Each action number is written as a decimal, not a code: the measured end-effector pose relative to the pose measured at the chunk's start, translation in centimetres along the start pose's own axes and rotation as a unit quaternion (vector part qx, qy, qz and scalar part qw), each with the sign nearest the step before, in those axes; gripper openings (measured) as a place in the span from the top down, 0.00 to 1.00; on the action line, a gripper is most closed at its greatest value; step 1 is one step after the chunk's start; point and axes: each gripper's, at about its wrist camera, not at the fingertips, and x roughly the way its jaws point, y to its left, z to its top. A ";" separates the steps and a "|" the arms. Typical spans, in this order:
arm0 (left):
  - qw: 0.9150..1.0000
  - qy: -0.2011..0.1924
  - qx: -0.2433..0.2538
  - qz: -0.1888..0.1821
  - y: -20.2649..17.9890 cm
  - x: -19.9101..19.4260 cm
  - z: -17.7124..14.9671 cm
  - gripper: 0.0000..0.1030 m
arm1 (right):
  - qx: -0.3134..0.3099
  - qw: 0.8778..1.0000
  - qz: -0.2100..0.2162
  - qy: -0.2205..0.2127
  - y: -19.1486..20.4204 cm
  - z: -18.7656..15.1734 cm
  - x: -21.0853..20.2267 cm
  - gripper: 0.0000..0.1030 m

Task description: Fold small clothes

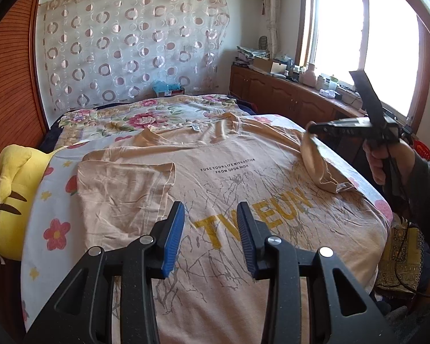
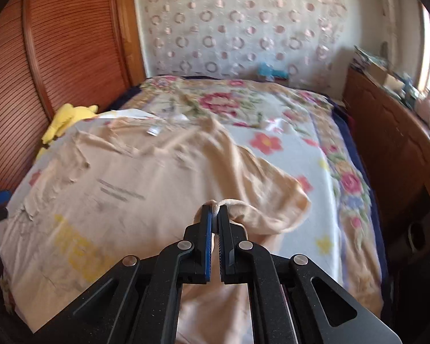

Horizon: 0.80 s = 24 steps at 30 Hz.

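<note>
We see a beige T-shirt (image 1: 220, 189) spread front-up on a bed (image 1: 57, 197) covered by a floral sheet, its neckline toward the far end and its yellow lettering toward the near end. The left gripper (image 1: 210, 220) hangs over the near middle of the shirt with its blue-padded jaws spread; nothing lies between them, and the yellow print shows through the gap below. The left sleeve (image 1: 126, 189) is already folded inward and lies flat on the shirt's chest, just left of the left gripper. On the right, we see the right gripper (image 2: 215, 210) with its jaws pressed together on a bunched fold of the right sleeve (image 2: 261, 197), a small loop of cloth poking out beyond the tips. In the left wrist view the same right gripper (image 1: 311, 127) is held by a hand (image 1: 387, 157) at the far right edge of the bed, and the pinched sleeve rises off the sheet in a ridge from the shirt's right shoulder up to the jaws. A yellow plush toy (image 1: 11, 189) sits at the left edge of the bed, beside the wooden headboard (image 1: 11, 94). The right wrist view is blurred.
</note>
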 end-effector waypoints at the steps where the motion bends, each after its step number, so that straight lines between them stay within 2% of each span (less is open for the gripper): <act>1: 1.000 0.000 0.000 0.000 0.1 0.0 0.0 0.62 | -0.009 1.000 0.006 -0.001 0.9 0.7 0.5 0.96; 5: 1.000 0.001 0.001 0.000 0.2 0.1 -0.4 0.62 | -0.039 0.999 0.003 0.004 3.8 2.9 3.0 0.96; 7: 1.000 0.005 -0.001 0.000 0.4 0.2 -0.6 0.62 | -0.041 0.999 0.023 0.007 4.6 3.4 3.8 0.92; 9: 1.000 0.009 -0.003 0.001 0.5 0.4 -0.9 0.62 | -0.040 0.999 0.036 -0.001 4.5 3.6 3.9 0.71; 11: 1.000 0.010 -0.005 0.002 0.7 0.5 -1.1 0.62 | -0.042 0.999 0.029 -0.008 4.4 3.0 3.1 0.64; 17: 1.000 0.008 -0.006 0.004 0.9 0.3 -1.3 0.62 | -0.047 0.999 -0.013 0.007 4.6 -0.3 0.8 0.64; 24: 1.000 0.007 -0.007 0.005 0.8 0.2 -1.5 0.62 | -0.058 0.997 0.006 0.040 5.7 -6.8 -2.3 0.64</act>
